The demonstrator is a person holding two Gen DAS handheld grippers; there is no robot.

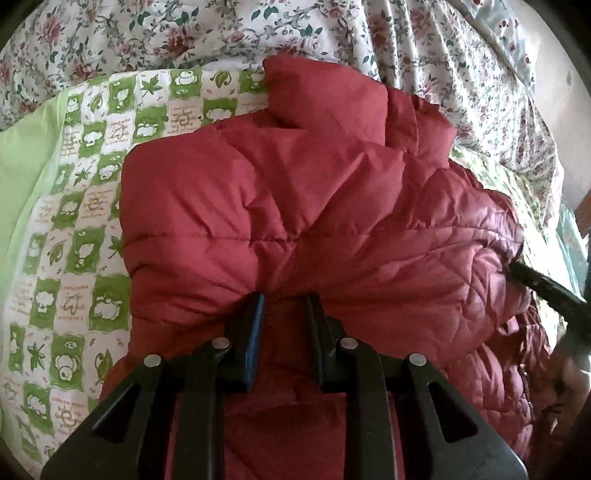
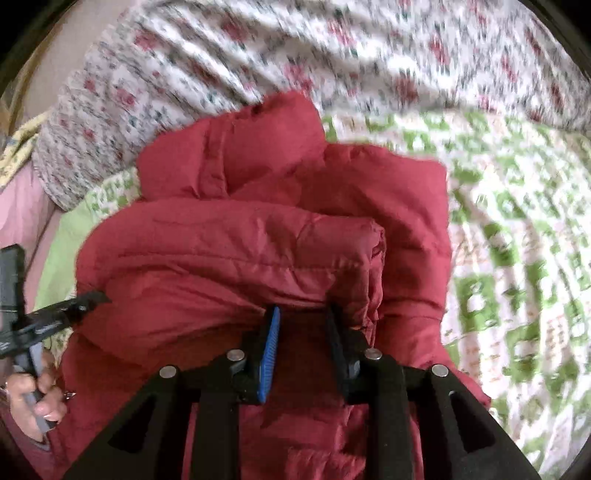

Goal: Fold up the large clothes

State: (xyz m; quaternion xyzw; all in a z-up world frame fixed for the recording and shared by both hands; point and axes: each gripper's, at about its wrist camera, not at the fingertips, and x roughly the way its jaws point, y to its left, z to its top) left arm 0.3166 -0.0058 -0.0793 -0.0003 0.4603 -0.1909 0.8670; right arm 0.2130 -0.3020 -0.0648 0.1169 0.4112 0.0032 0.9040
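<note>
A large dark red puffer jacket point(image 1: 288, 206) lies partly folded on a green and white patterned bed cover point(image 1: 85, 206). My left gripper point(image 1: 286, 299) has its fingers pressed into the jacket's near fold, with a bunch of red fabric between the jaws. My right gripper point(image 2: 303, 310) does the same on the jacket point(image 2: 236, 251) from the other side, near a folded sleeve end point(image 2: 373, 243). The right gripper shows at the right edge of the left wrist view point(image 1: 546, 288), and the left gripper at the left edge of the right wrist view point(image 2: 55, 314).
A floral quilt point(image 1: 258, 29) is bunched along the far side of the bed. A hand point(image 2: 33, 398) holds the left gripper's grip. The green and white cover point(image 2: 517, 258) stretches to the right of the jacket. The right wrist view is motion-blurred.
</note>
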